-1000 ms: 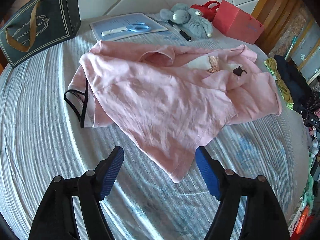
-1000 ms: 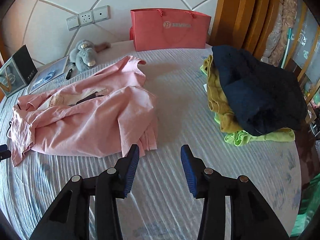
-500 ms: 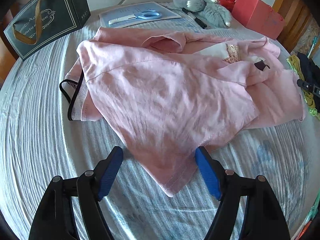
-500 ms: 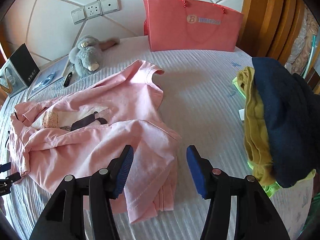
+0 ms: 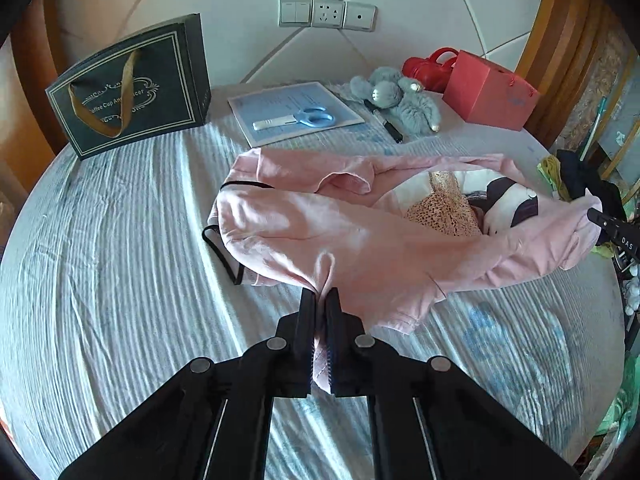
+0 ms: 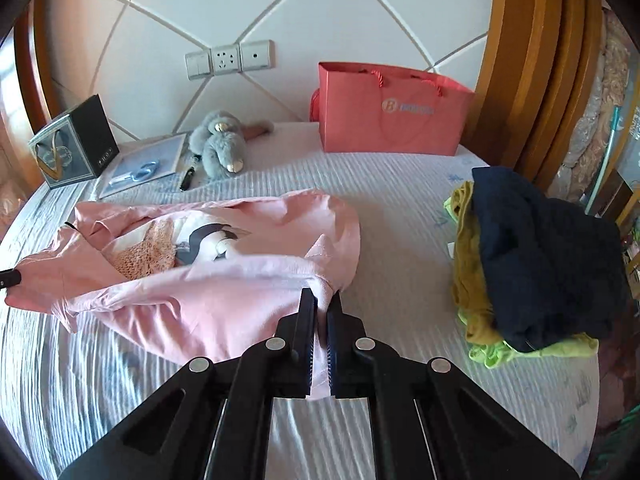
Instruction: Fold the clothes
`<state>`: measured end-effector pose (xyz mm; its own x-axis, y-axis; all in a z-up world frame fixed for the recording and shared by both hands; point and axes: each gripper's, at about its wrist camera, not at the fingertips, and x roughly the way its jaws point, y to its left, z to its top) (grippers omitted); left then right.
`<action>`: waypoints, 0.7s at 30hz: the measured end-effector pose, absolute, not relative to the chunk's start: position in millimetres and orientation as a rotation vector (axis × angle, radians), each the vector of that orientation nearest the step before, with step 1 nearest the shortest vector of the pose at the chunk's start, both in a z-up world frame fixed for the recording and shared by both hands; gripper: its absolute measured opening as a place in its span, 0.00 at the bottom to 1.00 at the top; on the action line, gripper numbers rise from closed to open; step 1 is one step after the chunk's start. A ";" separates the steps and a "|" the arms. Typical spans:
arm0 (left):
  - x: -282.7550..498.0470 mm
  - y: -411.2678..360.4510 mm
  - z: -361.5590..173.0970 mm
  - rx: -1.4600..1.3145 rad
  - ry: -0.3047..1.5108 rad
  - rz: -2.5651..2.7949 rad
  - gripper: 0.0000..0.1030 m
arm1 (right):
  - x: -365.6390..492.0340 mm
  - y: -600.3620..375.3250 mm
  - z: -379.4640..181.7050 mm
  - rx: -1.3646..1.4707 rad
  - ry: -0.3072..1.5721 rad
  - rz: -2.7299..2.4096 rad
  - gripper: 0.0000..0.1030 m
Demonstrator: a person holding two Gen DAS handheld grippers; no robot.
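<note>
A pink T-shirt with a printed front lies crumpled on the striped bed cover. My left gripper is shut on the shirt's near hem corner, and pink cloth shows pinched between its blue pads. In the right wrist view the same pink T-shirt hangs stretched between both grippers, lifted a little off the bed. My right gripper is shut on its other hem corner, cloth squeezed between the pads. The right gripper's tip peeks in at the right edge of the left wrist view.
A stack of folded clothes, dark blue on mustard and lime, sits at the bed's right. At the headboard stand a black gift bag, a paper with scissors, a grey plush toy, a pen and a red bag.
Both grippers went from open around the shirt's hem corners to shut on them, then rose, pulling the hem up off the bed and baring the print.
</note>
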<state>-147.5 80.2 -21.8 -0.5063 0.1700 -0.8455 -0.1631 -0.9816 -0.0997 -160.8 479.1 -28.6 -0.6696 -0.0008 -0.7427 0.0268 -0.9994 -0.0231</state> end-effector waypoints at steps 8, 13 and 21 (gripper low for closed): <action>-58.7 5.1 -15.0 -1.428 -0.025 2.502 0.03 | -14.8 445.1 -19.1 1.284 -0.023 -2.836 0.04; 6.8 -24.8 -41.6 -1.527 0.008 2.419 0.03 | 57.5 406.2 -52.0 1.433 -0.024 -2.768 0.04; 57.2 -42.6 -98.3 -1.705 0.113 2.266 0.08 | 120.4 383.6 -102.9 1.714 0.003 -2.630 0.04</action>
